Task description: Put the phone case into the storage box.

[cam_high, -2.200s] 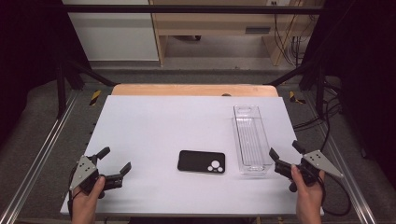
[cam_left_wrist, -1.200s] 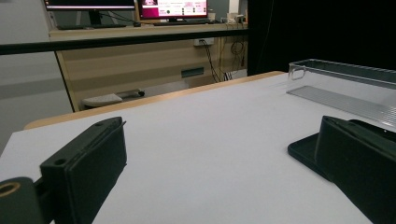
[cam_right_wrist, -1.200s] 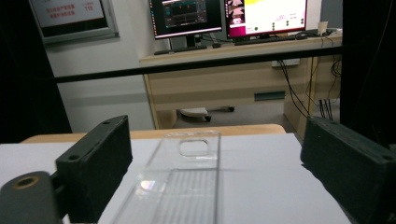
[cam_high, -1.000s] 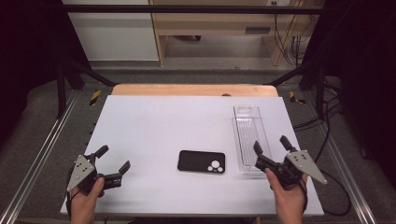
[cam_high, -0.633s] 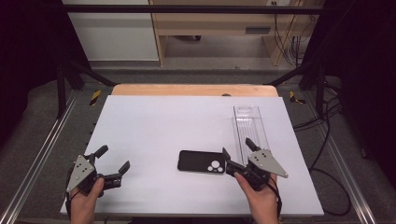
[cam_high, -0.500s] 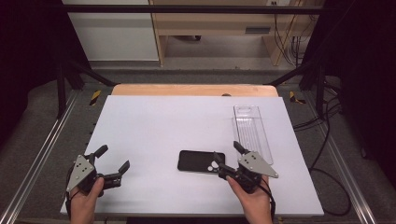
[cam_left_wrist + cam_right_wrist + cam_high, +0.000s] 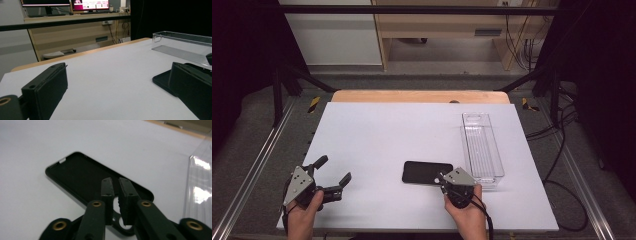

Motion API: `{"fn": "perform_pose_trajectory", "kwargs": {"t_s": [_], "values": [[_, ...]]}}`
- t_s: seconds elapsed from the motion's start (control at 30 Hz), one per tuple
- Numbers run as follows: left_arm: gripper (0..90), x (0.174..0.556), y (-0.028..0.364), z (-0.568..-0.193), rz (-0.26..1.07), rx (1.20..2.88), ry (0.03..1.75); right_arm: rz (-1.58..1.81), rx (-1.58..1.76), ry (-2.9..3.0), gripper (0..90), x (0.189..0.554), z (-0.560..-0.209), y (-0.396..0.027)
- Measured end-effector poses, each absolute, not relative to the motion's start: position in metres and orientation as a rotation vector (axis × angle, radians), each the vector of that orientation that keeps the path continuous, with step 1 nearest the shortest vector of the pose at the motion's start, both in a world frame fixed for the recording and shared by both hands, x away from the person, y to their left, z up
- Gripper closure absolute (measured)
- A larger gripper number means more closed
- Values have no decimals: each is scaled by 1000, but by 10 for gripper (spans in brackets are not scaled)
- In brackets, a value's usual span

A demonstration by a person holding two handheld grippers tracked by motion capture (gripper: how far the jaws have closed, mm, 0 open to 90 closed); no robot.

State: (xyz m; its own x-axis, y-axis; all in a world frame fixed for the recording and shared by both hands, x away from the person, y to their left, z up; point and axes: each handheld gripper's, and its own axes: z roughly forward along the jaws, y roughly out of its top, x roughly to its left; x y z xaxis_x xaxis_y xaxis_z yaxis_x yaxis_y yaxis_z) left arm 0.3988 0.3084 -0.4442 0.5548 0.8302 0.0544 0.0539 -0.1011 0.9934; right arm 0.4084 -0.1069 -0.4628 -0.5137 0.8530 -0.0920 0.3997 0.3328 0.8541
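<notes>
The right gripper (image 7: 447,181) sits at the near right end of the phone case (image 7: 426,172), which lies just left of the clear tray (image 7: 482,150) in the high view; the left gripper (image 7: 333,176), jaws apart and empty, rests well left of the case.

In the left gripper view, the case (image 7: 163,79) lies beside its right jaw.

In the right gripper view, the right gripper (image 7: 117,187) has just been closing and looks pinched on the case (image 7: 82,176) wall near the camera cutout. To lift well, keep the pinch firm and raise the case evenly.
</notes>
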Motion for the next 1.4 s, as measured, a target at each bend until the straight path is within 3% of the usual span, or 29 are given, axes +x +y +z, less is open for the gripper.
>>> {"fn": "perform_pose_trajectory", "kwargs": {"t_s": [0.67,1.4], "values": [[24,398,305,-443,786,1561,762,934,1166,2208,900,420,-484,-115],[23,398,303,-445,789,1587,762,978,1069,2470,900,389,-476,-132]]}}
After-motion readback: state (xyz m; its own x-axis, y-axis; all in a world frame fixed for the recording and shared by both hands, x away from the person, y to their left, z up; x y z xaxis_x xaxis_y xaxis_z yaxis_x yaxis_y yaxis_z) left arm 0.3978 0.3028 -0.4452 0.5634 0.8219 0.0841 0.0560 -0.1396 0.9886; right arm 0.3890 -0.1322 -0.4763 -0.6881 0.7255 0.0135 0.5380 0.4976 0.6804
